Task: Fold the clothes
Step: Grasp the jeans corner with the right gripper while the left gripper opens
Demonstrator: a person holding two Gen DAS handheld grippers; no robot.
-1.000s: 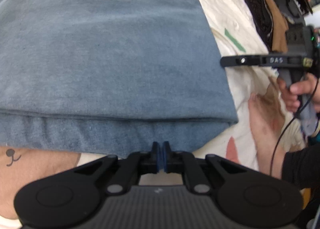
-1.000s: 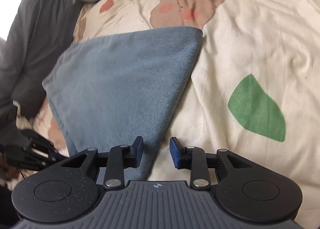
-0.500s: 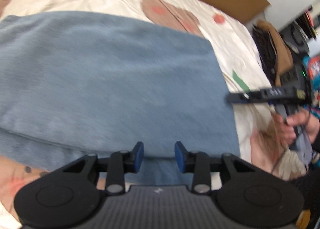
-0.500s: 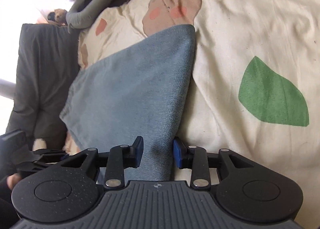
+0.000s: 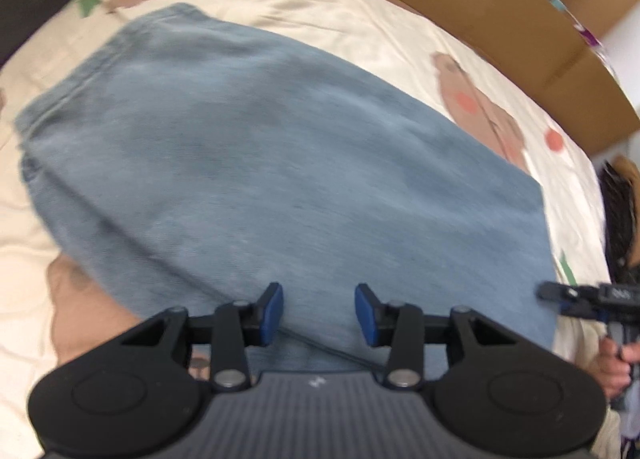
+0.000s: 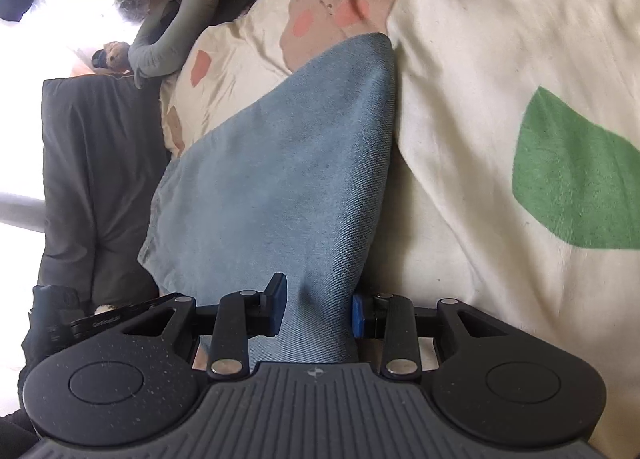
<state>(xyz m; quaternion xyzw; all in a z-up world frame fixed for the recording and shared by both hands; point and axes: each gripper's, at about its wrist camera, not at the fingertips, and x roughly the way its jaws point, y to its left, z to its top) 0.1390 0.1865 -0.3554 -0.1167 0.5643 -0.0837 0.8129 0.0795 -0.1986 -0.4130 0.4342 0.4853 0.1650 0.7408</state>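
Note:
A folded blue garment [image 5: 280, 163] lies flat on a cream bedsheet [image 5: 380, 19] printed with bears and leaves. My left gripper [image 5: 320, 315] hovers open over the garment's near edge, with nothing pinched. In the left wrist view my right gripper [image 5: 580, 297] reaches in at the garment's right side, held by a hand [image 5: 612, 371]. In the right wrist view my right gripper [image 6: 318, 311] is open, and the garment's [image 6: 288, 179] near folded edge runs between its blue pads [image 6: 276, 307]. The left gripper [image 6: 96, 323] shows at the lower left there.
A cardboard box [image 5: 480, 19] borders the bed's far side. A dark grey blanket [image 6: 88, 179] and a grey plush toy [image 6: 172, 31] lie past the garment. Dark clothes [image 5: 620, 211] are piled off the bed's right side. A green leaf print [image 6: 576, 175] marks bare sheet.
My left gripper went from shut at the garment's near edge to open and drew back with its view swinging left. My right gripper slid forward until the garment's edge sat between its fingers.

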